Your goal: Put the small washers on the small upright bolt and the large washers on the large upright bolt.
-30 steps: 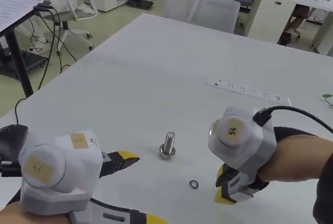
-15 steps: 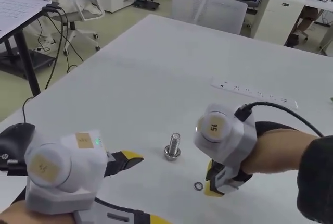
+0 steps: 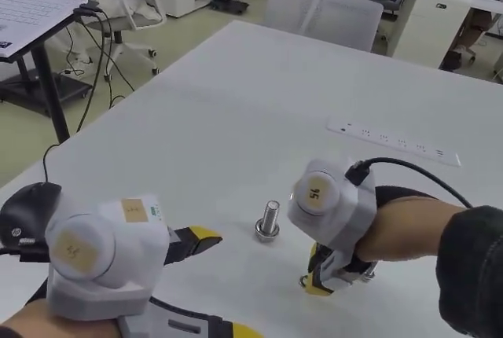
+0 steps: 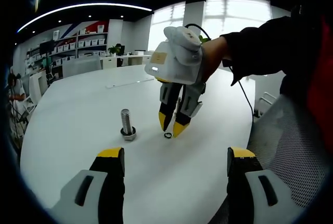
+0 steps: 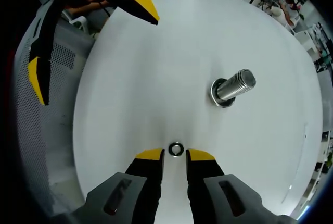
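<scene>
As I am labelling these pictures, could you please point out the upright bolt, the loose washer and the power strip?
upright bolt [image 3: 270,214]: head view, on its threaded shank.
loose washer [image 5: 171,149]: right gripper view, on its metal rim.
power strip [image 3: 393,142]: head view, on its top face, about mid-length.

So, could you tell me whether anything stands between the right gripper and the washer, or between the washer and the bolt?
Nothing visible does. The washer lies just ahead of the open right gripper, and only bare table separates it from the bolt.
</scene>
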`<state>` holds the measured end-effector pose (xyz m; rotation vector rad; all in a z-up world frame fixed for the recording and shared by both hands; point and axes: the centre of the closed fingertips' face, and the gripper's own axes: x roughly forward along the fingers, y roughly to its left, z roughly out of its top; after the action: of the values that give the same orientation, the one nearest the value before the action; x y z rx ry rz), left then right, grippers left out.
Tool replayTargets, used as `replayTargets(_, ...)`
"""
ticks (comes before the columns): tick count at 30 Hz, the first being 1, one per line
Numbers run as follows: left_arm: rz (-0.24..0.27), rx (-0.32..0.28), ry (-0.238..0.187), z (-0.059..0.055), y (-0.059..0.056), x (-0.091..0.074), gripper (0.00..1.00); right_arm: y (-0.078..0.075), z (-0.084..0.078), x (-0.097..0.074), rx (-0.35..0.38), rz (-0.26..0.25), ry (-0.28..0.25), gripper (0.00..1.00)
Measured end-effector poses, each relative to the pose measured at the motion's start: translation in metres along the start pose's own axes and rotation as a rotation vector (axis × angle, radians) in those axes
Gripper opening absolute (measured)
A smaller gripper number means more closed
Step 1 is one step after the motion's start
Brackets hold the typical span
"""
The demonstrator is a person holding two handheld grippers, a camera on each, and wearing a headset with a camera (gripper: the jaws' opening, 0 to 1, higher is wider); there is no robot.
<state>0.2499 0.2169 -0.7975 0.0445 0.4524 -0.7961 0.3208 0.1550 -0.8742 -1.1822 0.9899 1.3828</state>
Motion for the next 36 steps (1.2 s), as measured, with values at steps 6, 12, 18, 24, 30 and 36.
replayTargets(6, 0.002, -0.002, 0.0, -0.0011, 0.0002, -0.0001, 0.81, -0.0003, -0.0008, 0.0028, 0.002, 0.003, 0.003, 0.18)
replayTargets(12, 0.002, -0.003, 0.001, -0.0026, -0.0002, -0.0002, 0.81, 0.0, -0.0006, 0.0043, 0.004, 0.005, 0.003, 0.18)
replayTargets(18, 0.002, -0.005, 0.002, -0.0037, -0.0008, -0.0002, 0.8, 0.0011, -0.0006, 0.0043, 0.019, 0.01, -0.002, 0.18)
replayTargets(24, 0.003, -0.005, 0.002, -0.0041, -0.001, -0.0007, 0.8, 0.0033, -0.0013, 0.0046, 0.006, 0.009, 0.013, 0.17)
replayTargets(30, 0.001, -0.004, 0.004, -0.0046, -0.0017, -0.0013, 0.8, 0.0051, -0.0006, 0.0047, -0.009, 0.008, 0.013, 0.15)
replayTargets(36, 0.0, -0.003, 0.007, -0.0045, -0.0023, -0.0022, 0.8, 0.004, -0.0003, 0.0038, -0.01, -0.002, 0.009, 0.14)
